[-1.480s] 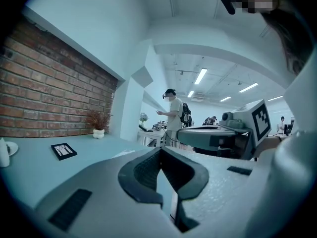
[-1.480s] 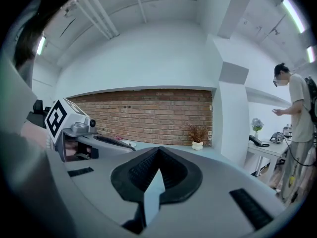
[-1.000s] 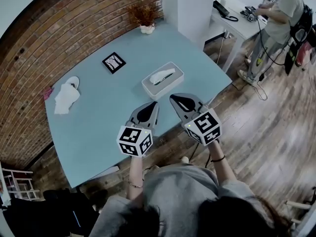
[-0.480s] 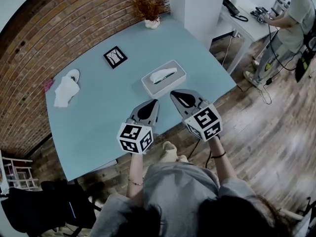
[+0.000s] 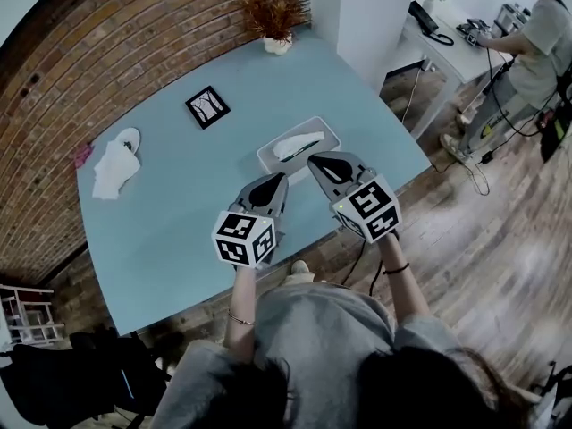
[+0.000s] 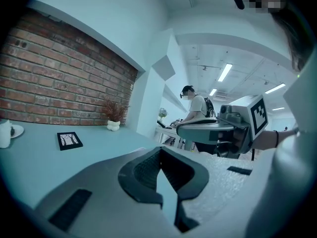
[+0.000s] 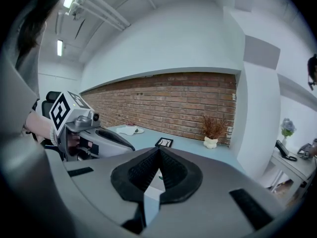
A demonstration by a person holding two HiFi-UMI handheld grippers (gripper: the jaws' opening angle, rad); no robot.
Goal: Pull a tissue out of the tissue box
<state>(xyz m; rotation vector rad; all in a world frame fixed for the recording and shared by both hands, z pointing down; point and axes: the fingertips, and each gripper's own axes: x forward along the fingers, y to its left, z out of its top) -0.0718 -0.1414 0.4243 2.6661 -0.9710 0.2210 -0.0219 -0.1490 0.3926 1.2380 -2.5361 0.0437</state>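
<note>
Right claw (image 5: pixel 314 160) and left claw (image 5: pixel 282 178), jaws together, have neared the tissue box (image 5: pixel 269 156).

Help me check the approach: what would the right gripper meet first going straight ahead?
Probably the white rectangular tissue box, just beyond the shut right gripper, though depth is unclear.

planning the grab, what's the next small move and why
Probably open the right gripper and ease it forward to the tissue: its jaws are shut and empty, by the near edge of the tissue box, where the tissue pokes out.
</note>
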